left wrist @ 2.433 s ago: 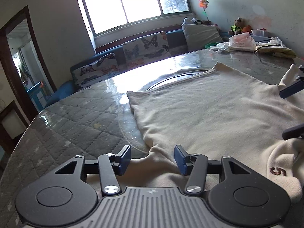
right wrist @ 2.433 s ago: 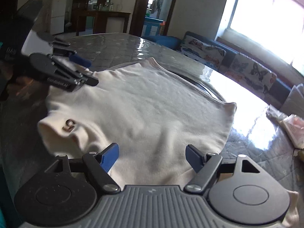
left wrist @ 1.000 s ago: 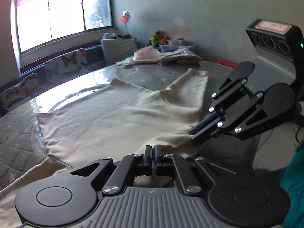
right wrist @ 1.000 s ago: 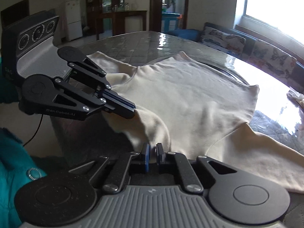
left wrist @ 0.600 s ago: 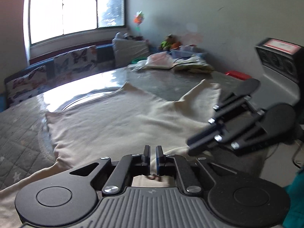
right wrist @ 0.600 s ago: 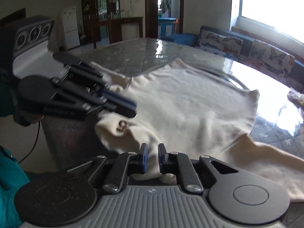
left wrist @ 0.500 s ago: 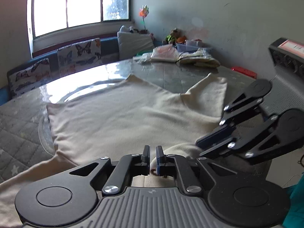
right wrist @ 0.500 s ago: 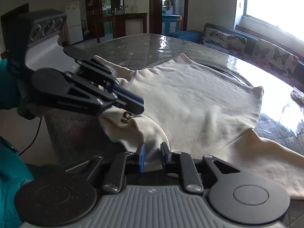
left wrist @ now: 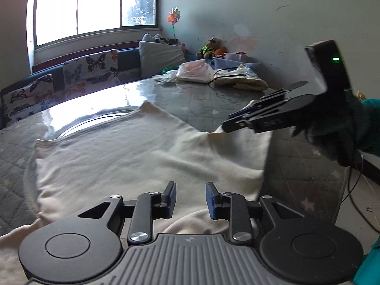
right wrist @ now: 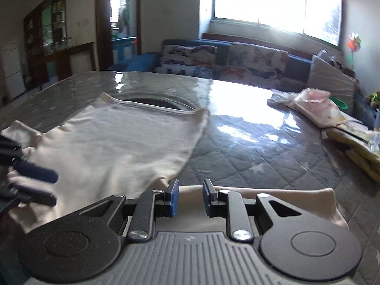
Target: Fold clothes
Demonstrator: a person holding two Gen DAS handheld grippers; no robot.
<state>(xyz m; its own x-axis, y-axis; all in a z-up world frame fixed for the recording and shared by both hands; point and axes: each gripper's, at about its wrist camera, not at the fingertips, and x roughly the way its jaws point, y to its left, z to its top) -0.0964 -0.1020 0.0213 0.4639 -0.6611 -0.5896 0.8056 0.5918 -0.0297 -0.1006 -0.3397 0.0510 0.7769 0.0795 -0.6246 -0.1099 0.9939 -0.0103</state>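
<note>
A cream sweatshirt (left wrist: 133,152) lies spread flat on the grey quilted table (left wrist: 206,104); it also shows in the right wrist view (right wrist: 114,147). My left gripper (left wrist: 190,198) is open and empty, just above the garment's near edge. My right gripper (right wrist: 187,198) is open and empty over a sleeve (right wrist: 285,201) at the near edge. The right gripper also shows in the left wrist view (left wrist: 251,121), over the garment's right side. The left gripper shows blurred at the left of the right wrist view (right wrist: 35,182).
Bags and folded cloth (left wrist: 213,76) lie at the table's far right, also in the right wrist view (right wrist: 332,118). A sofa with butterfly cushions (right wrist: 225,59) stands behind the table under the window. A cable (left wrist: 356,190) hangs past the table's right edge.
Both grippers were shut on the garment's near edge by the collar; both have opened and let it go. The right gripper has swung out to the right sleeve.
</note>
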